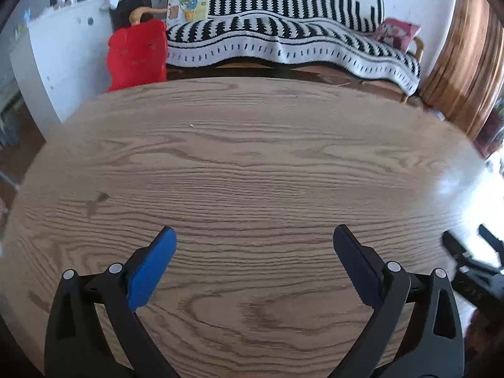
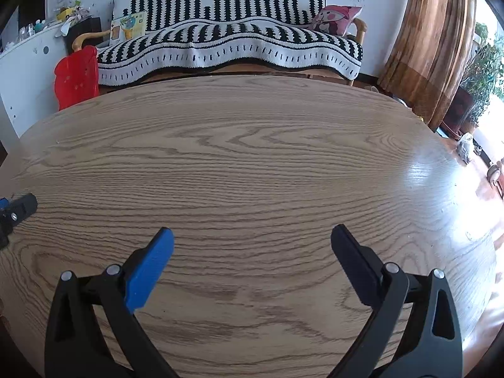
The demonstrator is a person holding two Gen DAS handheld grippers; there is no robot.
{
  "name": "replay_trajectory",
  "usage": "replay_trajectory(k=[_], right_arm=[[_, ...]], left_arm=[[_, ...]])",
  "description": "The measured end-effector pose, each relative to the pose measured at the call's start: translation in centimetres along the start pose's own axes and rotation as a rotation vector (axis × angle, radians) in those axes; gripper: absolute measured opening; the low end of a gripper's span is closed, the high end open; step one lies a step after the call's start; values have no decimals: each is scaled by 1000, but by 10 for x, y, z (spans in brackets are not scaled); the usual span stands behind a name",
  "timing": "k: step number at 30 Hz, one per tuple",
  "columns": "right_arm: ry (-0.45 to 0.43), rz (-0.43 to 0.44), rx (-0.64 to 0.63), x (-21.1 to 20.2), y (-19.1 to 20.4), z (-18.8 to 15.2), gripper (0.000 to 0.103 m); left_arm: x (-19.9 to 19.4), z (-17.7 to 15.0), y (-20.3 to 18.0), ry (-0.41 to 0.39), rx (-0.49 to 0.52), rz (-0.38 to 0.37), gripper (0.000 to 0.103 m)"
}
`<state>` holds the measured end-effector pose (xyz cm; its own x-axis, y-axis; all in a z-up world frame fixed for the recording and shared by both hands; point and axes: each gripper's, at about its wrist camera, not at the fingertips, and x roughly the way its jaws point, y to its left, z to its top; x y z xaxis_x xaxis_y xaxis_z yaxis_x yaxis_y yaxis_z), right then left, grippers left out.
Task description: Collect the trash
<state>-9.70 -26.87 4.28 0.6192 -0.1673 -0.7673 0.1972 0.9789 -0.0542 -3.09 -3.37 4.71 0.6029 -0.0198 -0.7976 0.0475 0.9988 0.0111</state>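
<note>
My left gripper (image 1: 254, 236) is open and empty, held low over a wooden table (image 1: 252, 157). My right gripper (image 2: 252, 236) is open and empty over the same table (image 2: 252, 157). No trash shows on the tabletop in either view; only a tiny white speck (image 1: 191, 125) lies far on it. The right gripper's body (image 1: 472, 267) shows at the right edge of the left wrist view. The left gripper's tip (image 2: 15, 211) shows at the left edge of the right wrist view.
Beyond the table's far edge stands a sofa under a black-and-white striped blanket (image 2: 226, 41), with a pink cushion (image 2: 337, 17). A red plastic chair (image 1: 138, 53) stands at the far left, next to a white cabinet (image 1: 60, 56). A brown curtain (image 2: 431, 47) hangs at the right.
</note>
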Motion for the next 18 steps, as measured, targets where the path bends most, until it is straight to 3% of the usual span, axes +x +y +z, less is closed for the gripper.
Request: replay_trajectory(k=[3, 10, 18], right_arm=[[-13, 17, 6, -3, -1, 0, 97], [-14, 42, 0, -6, -3, 1, 97], [14, 32, 14, 1, -6, 1, 97]], left_arm=[[-2, -6, -10, 29, 62, 100, 97], [-9, -20, -27, -80, 139, 155, 97], [6, -24, -32, -16, 125, 56, 97]])
